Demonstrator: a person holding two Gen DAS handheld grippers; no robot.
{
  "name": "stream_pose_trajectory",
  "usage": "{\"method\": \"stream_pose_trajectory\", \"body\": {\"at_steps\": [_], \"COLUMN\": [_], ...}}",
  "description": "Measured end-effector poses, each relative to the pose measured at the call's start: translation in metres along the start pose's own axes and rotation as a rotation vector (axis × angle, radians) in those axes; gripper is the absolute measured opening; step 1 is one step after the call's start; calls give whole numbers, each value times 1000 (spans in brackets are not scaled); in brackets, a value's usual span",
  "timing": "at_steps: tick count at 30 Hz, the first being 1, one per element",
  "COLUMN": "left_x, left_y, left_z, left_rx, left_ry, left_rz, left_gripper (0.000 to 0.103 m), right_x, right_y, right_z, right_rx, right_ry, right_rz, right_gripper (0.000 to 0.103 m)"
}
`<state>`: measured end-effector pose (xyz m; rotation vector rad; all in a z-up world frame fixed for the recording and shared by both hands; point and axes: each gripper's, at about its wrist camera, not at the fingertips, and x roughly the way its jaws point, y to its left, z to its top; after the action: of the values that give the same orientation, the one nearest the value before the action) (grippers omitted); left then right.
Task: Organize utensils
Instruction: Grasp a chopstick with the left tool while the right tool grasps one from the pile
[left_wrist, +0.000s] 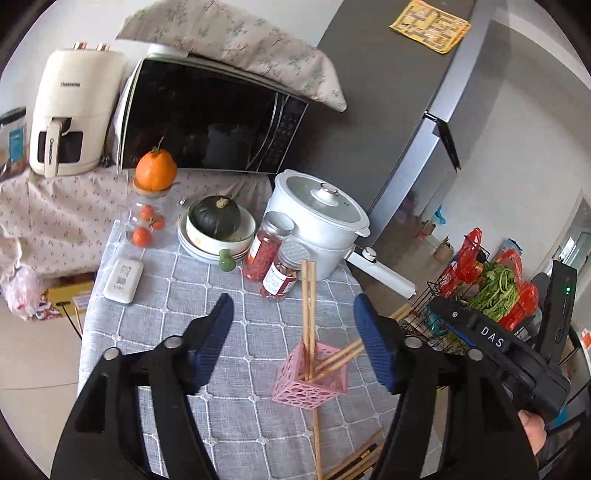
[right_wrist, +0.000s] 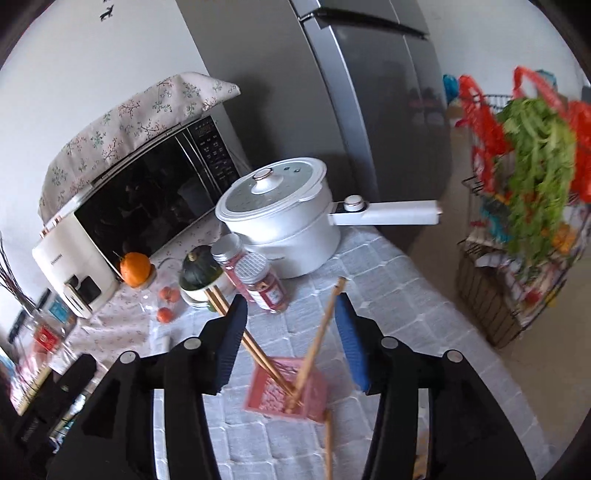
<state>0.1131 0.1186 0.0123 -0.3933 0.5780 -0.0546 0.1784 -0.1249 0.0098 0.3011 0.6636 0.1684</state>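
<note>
Where cloth spreads, chopsticks (left_wrist: 309, 314) in pink holder (left_wrist: 314, 376)

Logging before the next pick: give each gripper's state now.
Left gripper: open, holding nothing.
Right gripper: open; wooden chopsticks in the pink perforated holder pass between its fingers, ungripped.

white pot (left_wrist: 317, 221), microwave (left_wrist: 207, 122), squash (left_wrist: 217, 216)
</note>
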Motion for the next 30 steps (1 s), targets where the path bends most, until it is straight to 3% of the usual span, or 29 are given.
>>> {"method": "stream_pose_trajectory", "body": {"at_steps": [5, 9, 14, 19, 25, 30], "left_x": [-10, -16, -14, -5, 24, 75], "left_y": [-19, -31, -39, -43, -42, -30], "left_z": [-14, -27, -49, -65, -87, -117], "left_rx": [17, 25, 50, 76, 89, 33], "left_ry": [2, -7, 19, 73, 223, 454], "left_rz": [10, 32, 63, 73, 100, 98], "left_gripper": [78, 89, 92, 96, 96, 96], "right_x": [-30, -47, -64, -74, -72, -51], "right_y": [-11, -20, -31, -44, -91, -143], "right_z": [-17, -34, -52, -74, -108, -127], "right_rx": [-10, -26, -24, -32, 57, 207], "right_ry": [-35, -34, -42, -29, 40, 193], "right_rz": [-65, -102, -156, -205, -239, -253], "right_gripper": [69, 75, 92, 96, 96, 96]}}
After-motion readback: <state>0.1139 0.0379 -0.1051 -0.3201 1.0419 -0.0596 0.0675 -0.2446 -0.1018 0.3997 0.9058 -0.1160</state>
